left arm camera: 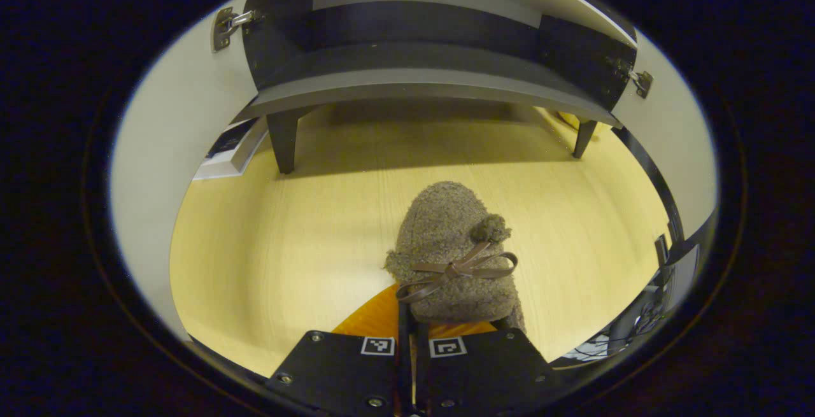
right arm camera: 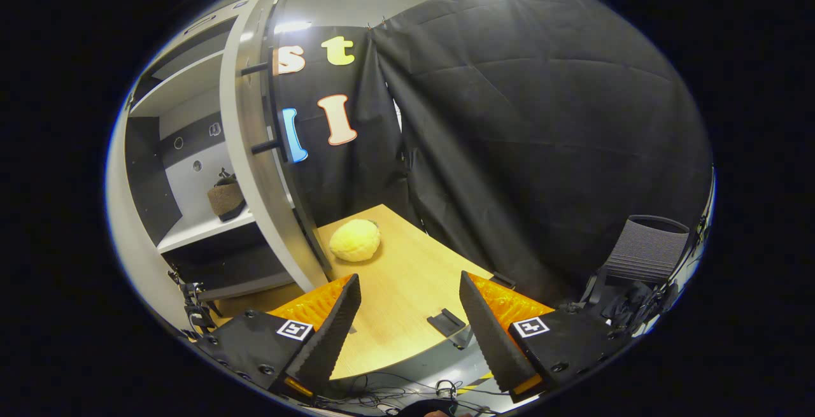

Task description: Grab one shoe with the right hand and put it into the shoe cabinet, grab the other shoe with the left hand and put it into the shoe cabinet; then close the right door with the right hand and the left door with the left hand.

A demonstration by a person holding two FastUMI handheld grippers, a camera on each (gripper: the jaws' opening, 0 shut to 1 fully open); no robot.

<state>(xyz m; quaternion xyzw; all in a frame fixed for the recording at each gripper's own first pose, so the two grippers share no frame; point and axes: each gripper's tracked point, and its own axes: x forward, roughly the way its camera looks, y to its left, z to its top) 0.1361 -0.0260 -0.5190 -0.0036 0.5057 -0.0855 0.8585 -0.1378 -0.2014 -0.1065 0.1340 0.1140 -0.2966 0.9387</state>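
Observation:
A fuzzy brown slipper (left arm camera: 449, 258) with a ribbon bow and a pompom hangs just above the wooden tabletop (left arm camera: 286, 245). My left gripper (left arm camera: 412, 325) is shut on its heel end. Ahead stands the dark shoe cabinet (left arm camera: 414, 83) on short legs, with both white doors (left arm camera: 172, 118) swung open. In the right gripper view, the other brown shoe (right arm camera: 226, 195) sits on a white shelf (right arm camera: 191, 229) inside the cabinet. My right gripper (right arm camera: 407, 286) is open and holds nothing. It hovers over the table, right of the open right door (right arm camera: 255, 169) with its two dark handles.
A round yellow object (right arm camera: 354, 240) lies on the table beside the right door's foot. A small dark piece (right arm camera: 449, 323) rests near the table's edge. A grey chair (right arm camera: 643, 251) stands at the right. A white box (left arm camera: 232, 149) sits by the cabinet's left leg.

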